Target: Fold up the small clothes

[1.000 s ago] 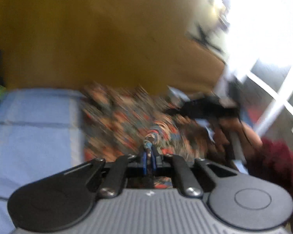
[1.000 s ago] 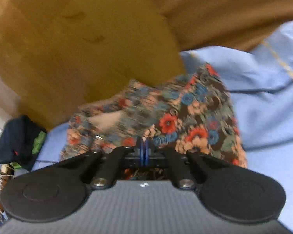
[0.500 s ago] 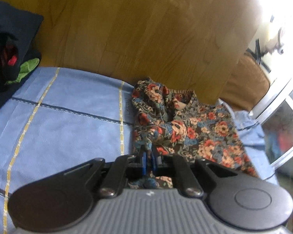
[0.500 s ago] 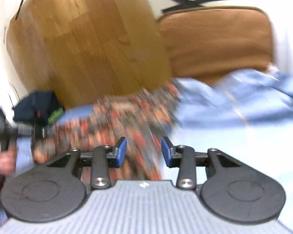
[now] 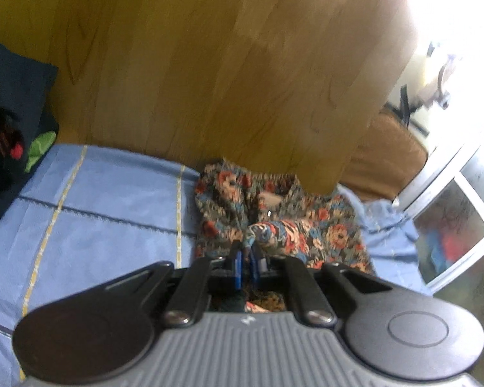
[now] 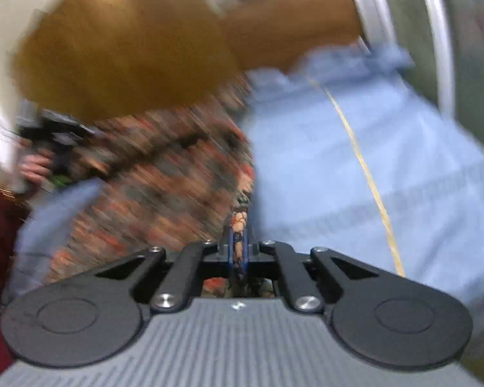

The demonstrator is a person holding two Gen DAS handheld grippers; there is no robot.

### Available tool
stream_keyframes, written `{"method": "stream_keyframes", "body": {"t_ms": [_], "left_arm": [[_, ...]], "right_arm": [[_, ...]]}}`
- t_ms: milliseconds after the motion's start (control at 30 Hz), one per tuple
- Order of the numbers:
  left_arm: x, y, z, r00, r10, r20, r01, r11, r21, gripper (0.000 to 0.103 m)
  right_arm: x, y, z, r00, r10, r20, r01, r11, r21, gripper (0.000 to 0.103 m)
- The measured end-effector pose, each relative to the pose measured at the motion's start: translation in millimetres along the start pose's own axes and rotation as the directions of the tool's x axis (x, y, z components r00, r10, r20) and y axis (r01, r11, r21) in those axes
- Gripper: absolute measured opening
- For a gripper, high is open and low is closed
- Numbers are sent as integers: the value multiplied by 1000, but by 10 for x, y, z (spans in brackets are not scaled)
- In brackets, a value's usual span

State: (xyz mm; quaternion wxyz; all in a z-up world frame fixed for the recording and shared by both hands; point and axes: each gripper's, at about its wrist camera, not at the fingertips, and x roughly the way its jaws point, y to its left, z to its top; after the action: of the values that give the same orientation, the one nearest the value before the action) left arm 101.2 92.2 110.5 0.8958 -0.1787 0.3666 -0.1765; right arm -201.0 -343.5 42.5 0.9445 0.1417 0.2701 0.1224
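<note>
Left gripper (image 5: 246, 259) and right gripper (image 6: 238, 242) were each clamped on an edge of the floral garment (image 5: 284, 222), lying on the blue bedspread (image 5: 106, 200). Judged light, limp, prone to bunching; hems or corners suit gripping.

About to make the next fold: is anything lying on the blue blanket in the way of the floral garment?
Nothing visible. Both the left gripper and the right gripper are shut on the floral garment, and the blue blanket beside it is bare. The dark clothes pile sits off at its far edge.
</note>
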Motion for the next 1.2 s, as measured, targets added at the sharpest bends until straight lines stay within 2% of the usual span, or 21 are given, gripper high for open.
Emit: {"method": "stream_keyframes", "body": {"t_ms": [67,100,167,200,233,267,300,333,367,400,433,500,633,767,867,933,967,1000,1067,1100,1200], "left_arm": [[-116,54,80,999,-4,32,5,1000,-26,5],[-175,82,114,999,10,52,-8,999,-35,5],[-244,138,159,997,36,72,-32,998,-49,5],[-251,165,167,996,45,71,-41,998,-57,5],[-233,190,160,997,51,60,-48,997,-61,5],[-207,208,140,998,55,44,-53,997,-57,5],[-178,211,110,997,63,31,-62,997,-51,5],[-148,208,71,997,76,21,-75,996,-41,5],[-133,210,47,997,82,14,-81,996,-34,5],[-121,211,25,997,82,7,-82,996,-30,5],[-118,217,14,997,83,3,-82,996,-32,5],[-159,232,14,998,66,8,-65,997,-42,5],[-380,122,76,999,-4,54,6,999,-44,5],[-653,-154,142,993,-30,111,28,999,24,5],[-760,-363,202,991,2,135,-12,997,77,5],[-774,-436,243,990,32,137,-43,996,81,5],[-769,-460,258,991,34,127,-44,997,70,5],[-772,-497,268,993,24,116,-31,998,61,5],[-812,-688,209,994,-17,111,6,995,99,5],[-822,-822,154,993,-33,111,18,991,132,5],[-856,-1372,-108,989,-132,69,109,958,265,6]], "right_arm": [[-145,391,131,992,113,54,-106,987,-119,8],[-154,561,150,985,167,42,-157,972,-176,9],[7,844,110,967,251,-52,-256,936,-240,14],[164,895,53,949,293,-115,-312,926,-211,15],[401,907,-51,919,340,-202,-371,917,-144,19],[607,914,-160,898,343,-277,-385,916,-113,30],[802,937,-278,891,297,-344,-357,926,-125,33],[926,956,-340,889,259,-377,-334,931,-148,34],[1001,949,-364,882,256,-395,-337,929,-152,34],[1015,925,-324,877,286,-385,-358,924,-130,34],[988,897,-257,879,314,-359,-376,920,-116,34],[911,857,-53,896,349,-272,-392,912,-119,36],[949,821,280,935,318,-157,-341,927,-156,37],[1248,737,467,950,305,-64,-311,938,-153,38],[1702,532,542,964,257,-68,-262,962,-78,37],[2141,389,520,978,128,-166,-140,988,-65,37],[2352,283,482,973,80,-218,-90,995,-38,34],[2361,201,473,979,115,-171,-117,993,0,35],[2376,139,526,972,139,-188,-135,990,32,35],[2339,117,539,973,152,-171,-149,988,31,37],[2233,19,577,978,156,-138,-150,987,56,42]]}}
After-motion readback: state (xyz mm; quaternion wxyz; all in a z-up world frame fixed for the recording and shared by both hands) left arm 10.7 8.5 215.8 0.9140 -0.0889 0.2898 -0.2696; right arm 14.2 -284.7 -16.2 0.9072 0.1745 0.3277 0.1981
